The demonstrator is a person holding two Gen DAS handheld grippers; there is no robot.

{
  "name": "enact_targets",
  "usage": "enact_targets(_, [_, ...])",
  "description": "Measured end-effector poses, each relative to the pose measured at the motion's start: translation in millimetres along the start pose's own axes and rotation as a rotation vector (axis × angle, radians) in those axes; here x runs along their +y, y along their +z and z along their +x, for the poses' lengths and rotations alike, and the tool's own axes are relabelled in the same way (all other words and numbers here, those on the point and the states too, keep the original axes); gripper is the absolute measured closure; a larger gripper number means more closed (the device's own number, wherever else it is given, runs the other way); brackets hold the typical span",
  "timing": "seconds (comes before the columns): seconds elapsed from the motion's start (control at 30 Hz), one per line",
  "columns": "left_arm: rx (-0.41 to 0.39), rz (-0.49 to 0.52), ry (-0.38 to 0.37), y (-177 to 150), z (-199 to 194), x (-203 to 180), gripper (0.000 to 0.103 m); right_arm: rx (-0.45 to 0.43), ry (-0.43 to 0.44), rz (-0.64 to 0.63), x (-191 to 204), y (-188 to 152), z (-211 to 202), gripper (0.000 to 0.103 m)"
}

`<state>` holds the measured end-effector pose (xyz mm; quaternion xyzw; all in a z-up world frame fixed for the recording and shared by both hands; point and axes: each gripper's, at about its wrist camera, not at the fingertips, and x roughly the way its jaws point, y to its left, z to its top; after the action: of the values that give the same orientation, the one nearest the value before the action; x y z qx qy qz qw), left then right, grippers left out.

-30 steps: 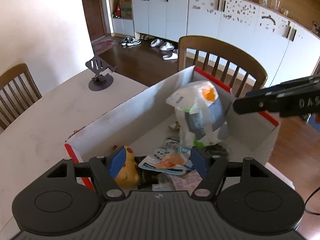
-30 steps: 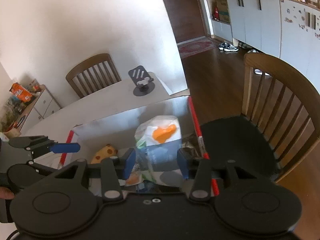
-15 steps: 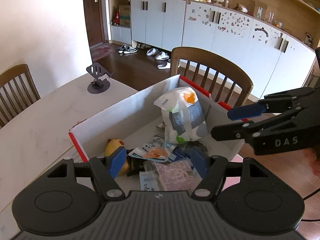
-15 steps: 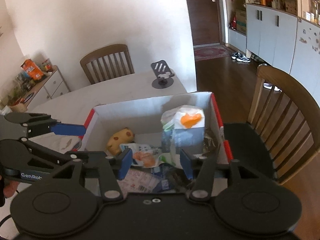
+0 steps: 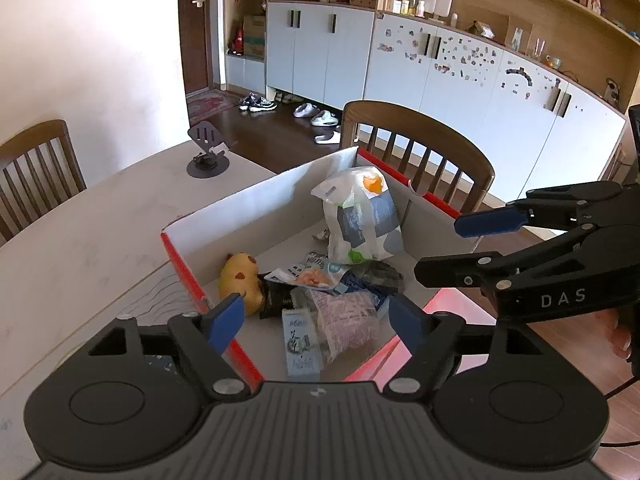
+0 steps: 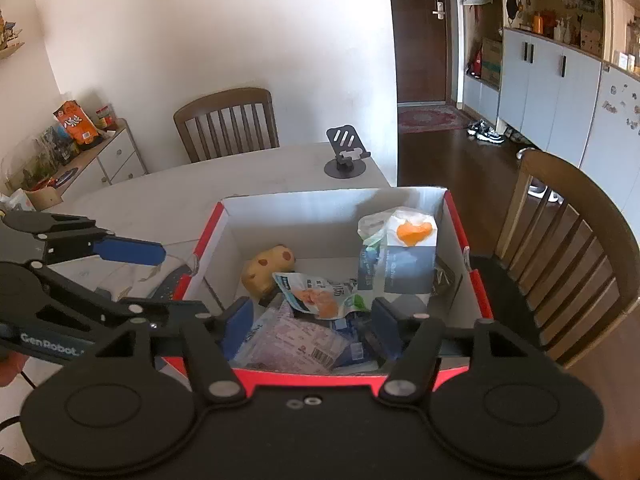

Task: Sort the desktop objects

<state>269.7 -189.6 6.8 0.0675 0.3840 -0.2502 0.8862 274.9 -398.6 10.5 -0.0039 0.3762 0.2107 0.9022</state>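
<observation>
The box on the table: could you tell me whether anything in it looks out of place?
Mostly snack packets lie heaped in the box; the yellow plush toy among them is the odd one. The white bag stands upright.

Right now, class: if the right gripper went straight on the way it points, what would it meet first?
Probably the pink snack packet lying in the open box, just beyond the empty right gripper; depth is hard to judge.
</observation>
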Motion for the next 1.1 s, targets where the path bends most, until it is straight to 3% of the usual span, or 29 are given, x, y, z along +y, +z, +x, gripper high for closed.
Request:
enact_targets(0.27, [-0.011,-0.018,0.003,-13.8,-13.4,9.1,0.017,-0.022,-0.048,-0.021,20.1,-7.2,-8.2,0.033])
enact_targets(0.37, [-0.019,-0.014,0.0,-19.0,-16.9,9.1,0.0,-0.029,-0.069,-0.027,25.5,-10.2,-11.2,0.03])
enact_targets(1.1, [-0.043,-0.045,0.0,-45.0,-36.9,10.7,0.0,-0.041,-0.143,0.037,42.1,-41.7,-27.7,0.025])
